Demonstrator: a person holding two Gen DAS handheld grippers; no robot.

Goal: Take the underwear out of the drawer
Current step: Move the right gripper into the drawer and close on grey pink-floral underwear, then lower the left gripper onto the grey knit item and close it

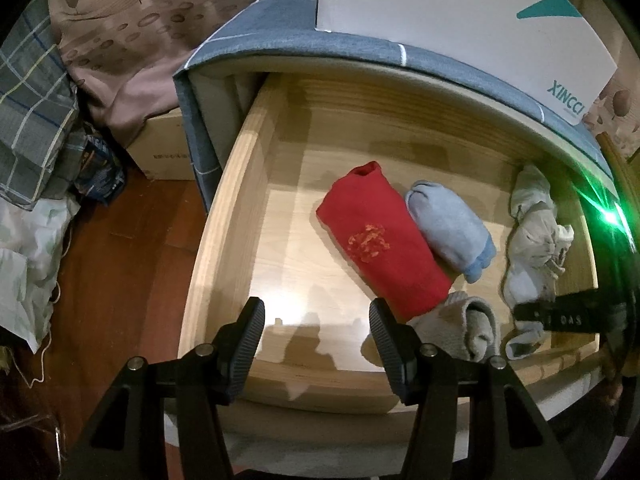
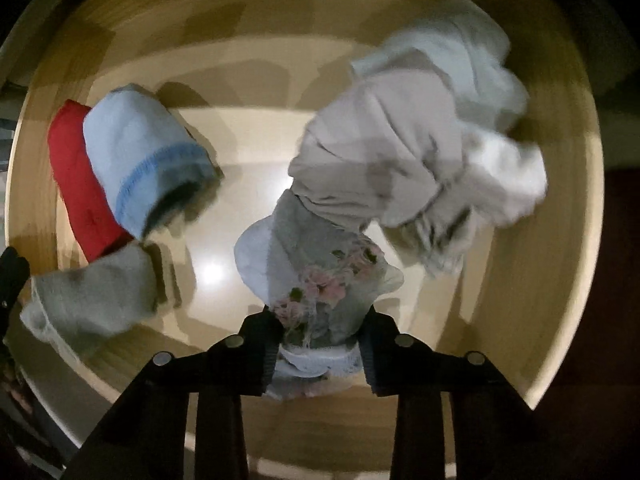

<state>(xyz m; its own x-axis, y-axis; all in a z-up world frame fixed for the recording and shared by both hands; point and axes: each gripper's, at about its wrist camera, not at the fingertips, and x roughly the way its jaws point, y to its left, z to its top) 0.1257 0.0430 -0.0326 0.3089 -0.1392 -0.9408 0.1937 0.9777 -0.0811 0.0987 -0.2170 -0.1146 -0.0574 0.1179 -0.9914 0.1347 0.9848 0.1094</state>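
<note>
Nearest the lens in the left wrist view, the left gripper (image 1: 316,320) stands with its jaws spread wide and nothing between them, hovering above the front edge of the open wooden drawer (image 1: 224,216). Four bundles lie on the drawer floor, counted from left to right: one folded red garment (image 1: 384,240) with an orange print, one pale blue roll (image 1: 452,228) touching its right side, one grey rolled sock (image 1: 464,328) at the red garment's near end, and one loose whitish bundle of underwear (image 1: 532,236) along the right wall. A black piece of the other tool crosses that bundle's near end.

Seen from the right wrist, the right gripper (image 2: 320,340) is clamped on the floral-printed end of the underwear (image 2: 320,292), a grey and white piece with pink flowers squeezed between both fingers (image 2: 260,344). The rest of that bundle trails up and to the right, blurred, inside the drawer (image 2: 568,240). Left of it sit the red garment (image 2: 80,184), the blue roll (image 2: 144,152) and the grey sock (image 2: 96,300), each apart from the held cloth.

Outside the drawer, one white box (image 1: 460,16) marked XINCCI rests on the cloth-covered top.
</note>
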